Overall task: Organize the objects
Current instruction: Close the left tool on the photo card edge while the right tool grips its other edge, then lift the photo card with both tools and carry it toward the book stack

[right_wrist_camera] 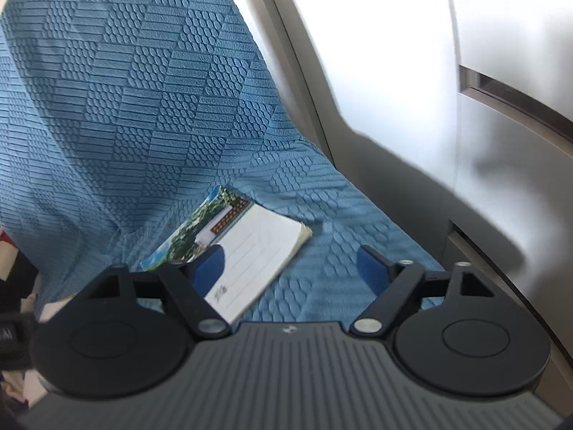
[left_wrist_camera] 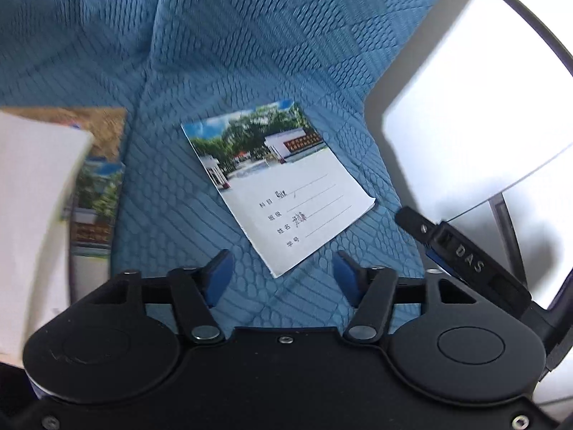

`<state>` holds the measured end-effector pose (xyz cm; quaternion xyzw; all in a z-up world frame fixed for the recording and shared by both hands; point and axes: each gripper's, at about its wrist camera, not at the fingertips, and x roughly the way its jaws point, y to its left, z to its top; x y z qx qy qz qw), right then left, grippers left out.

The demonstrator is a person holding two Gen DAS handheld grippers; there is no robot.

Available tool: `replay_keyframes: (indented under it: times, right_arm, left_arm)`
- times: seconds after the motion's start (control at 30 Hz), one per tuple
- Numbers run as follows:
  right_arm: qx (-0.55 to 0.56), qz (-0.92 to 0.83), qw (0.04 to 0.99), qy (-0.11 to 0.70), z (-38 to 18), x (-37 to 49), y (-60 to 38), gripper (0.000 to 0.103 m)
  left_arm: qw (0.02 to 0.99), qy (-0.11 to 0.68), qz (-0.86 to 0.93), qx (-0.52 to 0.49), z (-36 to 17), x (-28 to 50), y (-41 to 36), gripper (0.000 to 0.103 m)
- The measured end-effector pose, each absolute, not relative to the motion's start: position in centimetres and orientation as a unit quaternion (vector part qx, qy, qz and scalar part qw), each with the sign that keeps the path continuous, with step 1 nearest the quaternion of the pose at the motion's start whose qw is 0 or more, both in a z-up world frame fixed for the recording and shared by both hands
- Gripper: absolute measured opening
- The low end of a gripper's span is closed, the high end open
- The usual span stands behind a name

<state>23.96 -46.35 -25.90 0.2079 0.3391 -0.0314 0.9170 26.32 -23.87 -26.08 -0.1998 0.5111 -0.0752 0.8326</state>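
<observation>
A thin notebook (left_wrist_camera: 279, 182) with a photo of a school gate on top and lined name fields below lies flat on the blue textured sofa cover (left_wrist_camera: 250, 53). My left gripper (left_wrist_camera: 283, 268) is open and empty, just short of the notebook's near corner. In the right wrist view the same notebook (right_wrist_camera: 250, 251) lies on the cover (right_wrist_camera: 143, 107). My right gripper (right_wrist_camera: 292, 267) is open and empty above the notebook's near right side; its left finger overlaps the cover page. The other gripper's black finger (left_wrist_camera: 462, 247) shows at the right of the left wrist view.
More notebooks of the same kind (left_wrist_camera: 95, 193) lie at the left on the cover, partly hidden by a blurred white sheet (left_wrist_camera: 32, 197). A white and grey sofa arm (right_wrist_camera: 412, 107) runs along the right. A white panel (left_wrist_camera: 476, 89) stands at the right.
</observation>
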Motion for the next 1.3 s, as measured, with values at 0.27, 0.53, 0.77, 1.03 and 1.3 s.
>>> replay_keyframes:
  times: [0.27, 0.53, 0.77, 1.03, 1.3]
  right_arm:
    - [0.247, -0.019, 0.903, 0.351, -28.1, 27.2, -47.1, 0.061]
    - [0.236, -0.040, 0.897, 0.372, -29.9, 30.7, -47.1, 0.033]
    - [0.250, -0.039, 0.888, 0.384, -30.8, 31.5, -47.3, 0.017]
    - [0.321, -0.024, 0.868, 0.378, -31.7, 31.4, -48.6, 0.014]
    - [0.389, -0.015, 0.841, 0.374, -32.3, 31.0, -49.8, 0.013]
  left_arm:
    - [0.788, 0.550, -0.073, -0.266, -30.4, 28.6, -23.2, 0.027]
    - [0.763, 0.572, -0.071, -0.293, -33.2, 29.8, -23.1, 0.020]
    - [0.745, 0.572, -0.071, -0.336, -34.1, 30.1, -22.8, 0.020]
    - [0.708, 0.539, -0.093, -0.447, -34.9, 29.4, -20.6, 0.018]
    - [0.719, 0.527, -0.076, -0.448, -34.5, 30.1, -22.2, 0.008]
